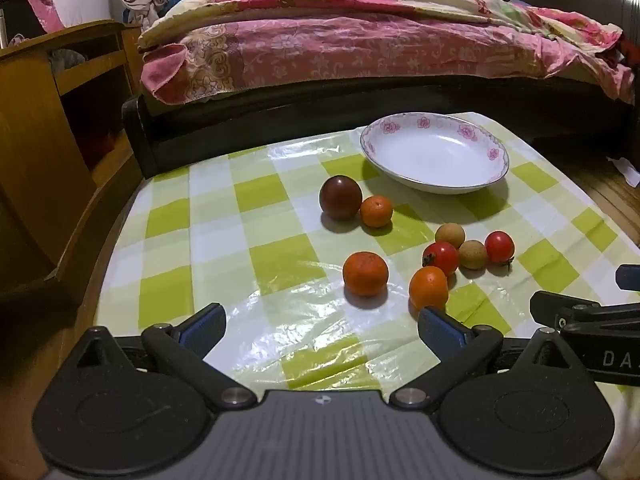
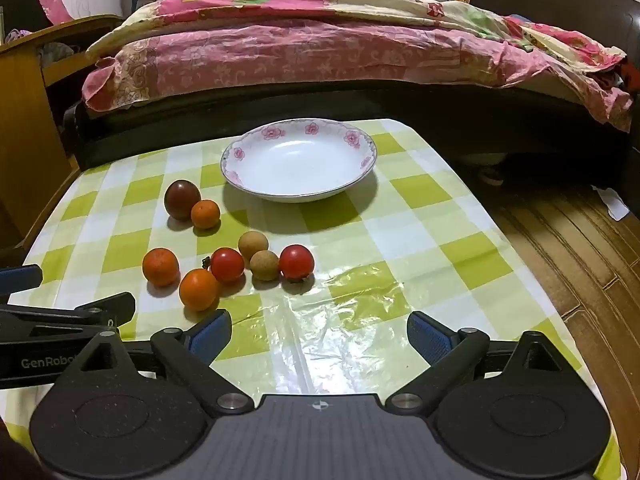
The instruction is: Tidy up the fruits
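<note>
While nothing sits between them, left gripper (image 1: 322,326) and right gripper (image 2: 319,332) wide apart.

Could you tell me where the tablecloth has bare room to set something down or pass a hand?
Free: the near strip between both tools and the fruit, and the right side beside the plate. Also the left edge past the dark fruit. Crowded: the cluster around the red tomato, below the plate.

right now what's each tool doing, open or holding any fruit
Left tool: open, holding nothing, above the checked tablecloth.
Right tool: open, holding nothing.
</note>
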